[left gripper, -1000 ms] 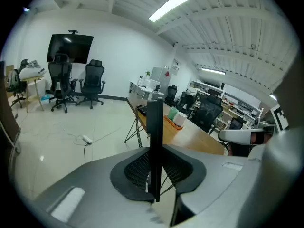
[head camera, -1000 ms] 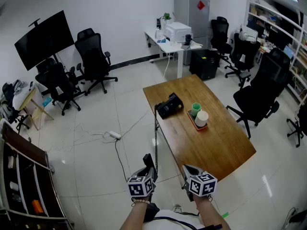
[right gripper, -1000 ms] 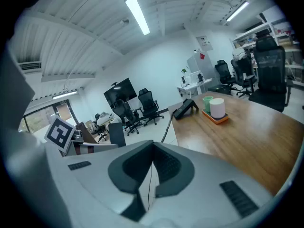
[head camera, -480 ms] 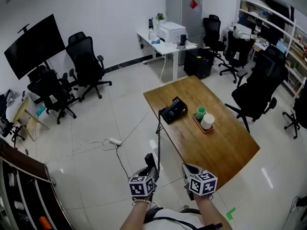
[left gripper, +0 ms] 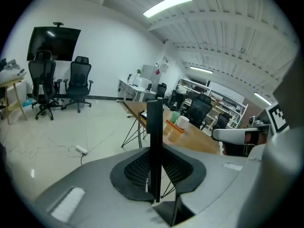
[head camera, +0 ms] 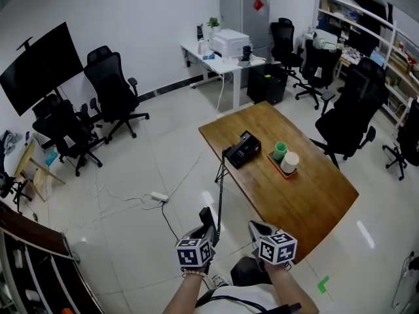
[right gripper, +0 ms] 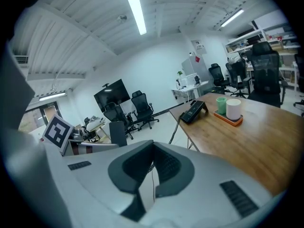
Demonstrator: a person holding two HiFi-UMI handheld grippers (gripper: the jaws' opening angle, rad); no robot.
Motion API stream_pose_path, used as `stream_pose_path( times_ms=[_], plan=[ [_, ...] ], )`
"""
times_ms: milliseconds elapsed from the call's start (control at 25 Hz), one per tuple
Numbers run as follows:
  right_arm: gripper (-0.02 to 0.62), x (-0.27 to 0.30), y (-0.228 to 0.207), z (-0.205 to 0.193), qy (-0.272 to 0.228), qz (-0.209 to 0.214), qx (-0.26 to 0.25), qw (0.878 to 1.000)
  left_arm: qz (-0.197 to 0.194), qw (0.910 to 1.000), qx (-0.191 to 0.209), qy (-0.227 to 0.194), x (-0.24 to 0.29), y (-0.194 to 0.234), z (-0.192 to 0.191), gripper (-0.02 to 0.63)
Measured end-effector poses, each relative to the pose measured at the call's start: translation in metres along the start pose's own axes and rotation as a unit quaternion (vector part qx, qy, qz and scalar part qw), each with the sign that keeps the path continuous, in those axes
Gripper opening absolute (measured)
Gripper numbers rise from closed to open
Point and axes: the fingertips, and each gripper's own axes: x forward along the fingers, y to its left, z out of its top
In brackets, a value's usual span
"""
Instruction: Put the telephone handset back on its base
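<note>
The black telephone base sits at the left edge of the wooden table, and also shows far off in the right gripper view. Its coiled cord hangs off the table edge down towards my left gripper. That gripper is shut on the black handset, which stands upright between the pads of the left gripper. My right gripper floats beside it, short of the table's near corner. The right gripper is shut with nothing in it; the handset shows to its left.
An orange tray with a green cup and a white cup stands just right of the base. Black office chairs ring the table's far right side. A power strip and cables lie on the tiled floor at the left.
The whole scene has drifted as I move across the floor near the table's near corner. Both grippers stay side by side in front of me, the handset still held in the left.
</note>
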Motion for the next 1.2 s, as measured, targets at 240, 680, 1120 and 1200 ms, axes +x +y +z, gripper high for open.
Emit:
stream_pose_path(
  times_ms=[240,680,1120,1200],
  plan=[
    [0.011,0.016,-0.001,0.008,0.0,-0.001,0.003,1.0,-0.01,0.9999,0.009,0.002,0.011,0.006,0.015,0.069],
    [0.011,0.103,-0.019,0.046,-0.022,-0.01,0.029,0.999,-0.033,0.9982,0.04,0.03,0.072,0.05,0.061,0.069],
    [0.011,0.193,-0.053,0.096,-0.022,-0.038,0.062,0.997,-0.08,0.9899,0.066,0.097,0.165,0.085,0.108,0.069],
    [0.011,0.202,-0.063,0.103,-0.024,-0.048,0.073,0.996,-0.095,0.9863,0.069,0.116,0.182,0.086,0.111,0.069]
  ],
)
